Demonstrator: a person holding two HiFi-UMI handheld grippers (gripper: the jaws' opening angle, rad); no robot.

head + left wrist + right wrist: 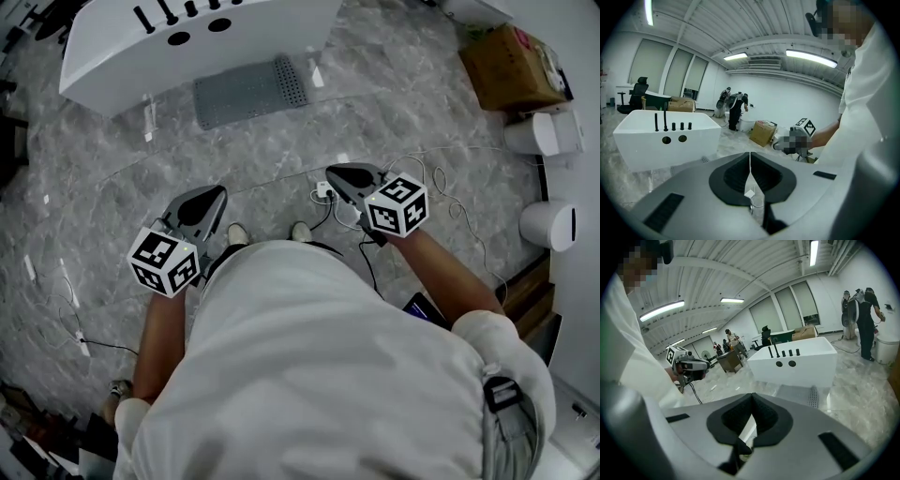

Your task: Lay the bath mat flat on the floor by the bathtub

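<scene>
The grey bath mat (pixel 248 91) lies flat on the marble floor, right against the white bathtub (pixel 112 66). It also shows below the bathtub (pixel 797 366) as the bath mat (pixel 801 394) in the right gripper view. Both grippers are held close to the person's body, well short of the mat. My left gripper (pixel 214 195) is shut with nothing between its jaws, which meet in the left gripper view (pixel 750 161). My right gripper (pixel 336 174) is likewise shut and empty (pixel 751 399).
Cables (pixel 441 178) and a white plug block (pixel 323 192) lie on the floor by the person's feet. A cardboard box (pixel 511 66) and two white cylinders (pixel 548 225) stand at the right. Other people (pixel 736 110) work far behind the bathtub (pixel 665 140).
</scene>
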